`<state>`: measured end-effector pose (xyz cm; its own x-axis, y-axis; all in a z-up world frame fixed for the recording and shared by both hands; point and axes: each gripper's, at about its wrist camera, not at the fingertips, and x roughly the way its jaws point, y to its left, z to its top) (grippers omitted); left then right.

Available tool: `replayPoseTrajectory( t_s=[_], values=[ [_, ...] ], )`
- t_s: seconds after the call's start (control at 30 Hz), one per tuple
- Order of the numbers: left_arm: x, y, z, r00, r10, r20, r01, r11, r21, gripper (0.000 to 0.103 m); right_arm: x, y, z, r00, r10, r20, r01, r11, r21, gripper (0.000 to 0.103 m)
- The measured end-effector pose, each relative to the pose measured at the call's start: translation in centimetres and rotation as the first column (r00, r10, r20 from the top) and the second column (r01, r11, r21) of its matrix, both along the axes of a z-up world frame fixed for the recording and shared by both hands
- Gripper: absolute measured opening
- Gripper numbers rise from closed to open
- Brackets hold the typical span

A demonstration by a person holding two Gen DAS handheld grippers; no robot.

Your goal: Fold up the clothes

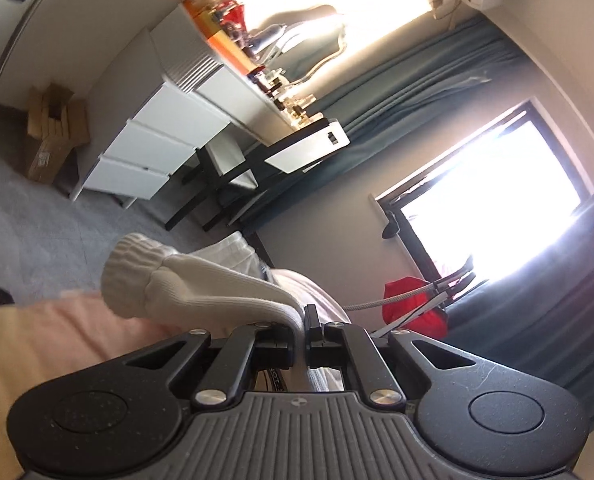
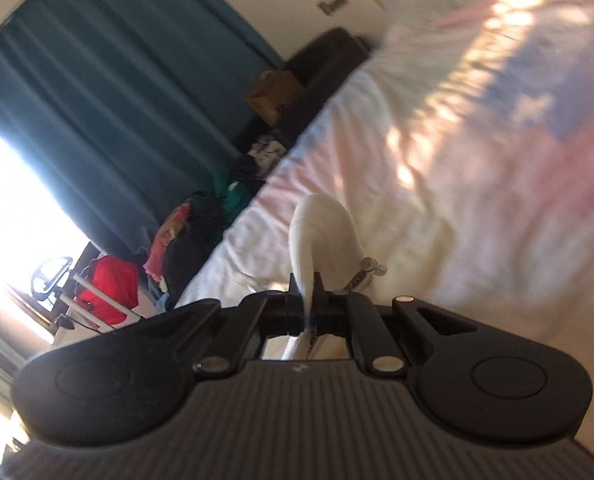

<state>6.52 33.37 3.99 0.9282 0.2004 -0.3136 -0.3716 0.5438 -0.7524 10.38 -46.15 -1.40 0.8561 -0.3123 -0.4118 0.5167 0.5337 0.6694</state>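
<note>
Left wrist view: left tongs (image 1: 301,326) clenched on a white sock (image 1: 185,280). Right tongs (image 2: 307,292) pinch white cloth (image 2: 321,232) above the bed (image 2: 477,152).

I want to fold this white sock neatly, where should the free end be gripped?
Grip the ribbed cuff, coming from its open end. The white sock sticks out from the shut left gripper, cuff free. The right gripper already pinches white fabric, likely another sock.
</note>
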Motion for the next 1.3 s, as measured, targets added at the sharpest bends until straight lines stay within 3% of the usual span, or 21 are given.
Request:
replayPoseTrajectory(
  t_s=[0.2,0.4,0.53,0.67,0.8,0.87,0.93,1.03,1.1,1.2,1.3],
  values=[
    [11.5,-1.1,2.4,0.996,0.051,-0.076,-0.044,0.996,0.084,0.005,10.6,0.2,3.0,1.0,-0.008,-0.024,0.006,0.997,-0.076,0.006],
    [25.0,-1.8,1.3,0.98,0.072,-0.186,-0.034,0.98,0.197,0.005,22.7,1.3,0.2,0.992,-0.026,-0.125,0.008,0.99,-0.144,0.006],
    [33.0,-2.8,-1.6,0.957,0.064,-0.283,0.02,0.959,0.284,0.005,29.7,1.7,-3.3,0.974,-0.046,-0.224,0.008,0.986,-0.168,0.006],
    [37.8,-3.4,-5.4,0.926,0.069,-0.371,0.054,0.949,0.31,0.005,34.2,2.1,-7.4,0.945,-0.028,-0.327,-0.043,0.978,-0.206,0.009],
    [38.6,-3.2,-7.3,0.907,0.033,-0.419,0.105,0.948,0.302,0.007,35.5,1.5,-8.7,0.948,0.019,-0.317,-0.099,0.966,-0.239,0.022],
    [39.0,-3.1,-8.2,0.896,0.015,-0.443,0.13,0.946,0.297,0.01,35.2,1.2,-8.7,0.954,0.067,-0.292,-0.139,0.962,-0.233,0.051],
    [39.4,-3.0,-9.1,0.885,-0.002,-0.466,0.155,0.944,0.291,0.014,34.5,1.1,-8.4,0.957,0.119,-0.266,-0.183,0.957,-0.227,0.07],
    [37.2,-2.8,-8.5,0.889,-0.029,-0.458,0.18,0.94,0.289,0.027,31.9,1.9,-7.1,0.964,0.162,-0.213,-0.212,0.948,-0.237,0.073],
    [34.8,-2.5,-7.6,0.901,-0.037,-0.432,0.173,0.945,0.279,0.042,29.2,2.6,-6.3,0.972,0.175,-0.159,-0.205,0.958,-0.201,0.073],
    [30.2,-1.8,-6.1,0.918,-0.045,-0.395,0.144,0.964,0.225,0.052,24.3,3.7,-5.9,0.976,0.208,-0.058,-0.213,0.972,-0.094,0.074],
    [25.4,-0.8,-5.1,0.926,-0.037,-0.375,0.107,0.98,0.168,0.064,19.9,4.8,-6.2,0.967,0.252,-0.025,-0.251,0.967,0.043,0.076]
  ],
)
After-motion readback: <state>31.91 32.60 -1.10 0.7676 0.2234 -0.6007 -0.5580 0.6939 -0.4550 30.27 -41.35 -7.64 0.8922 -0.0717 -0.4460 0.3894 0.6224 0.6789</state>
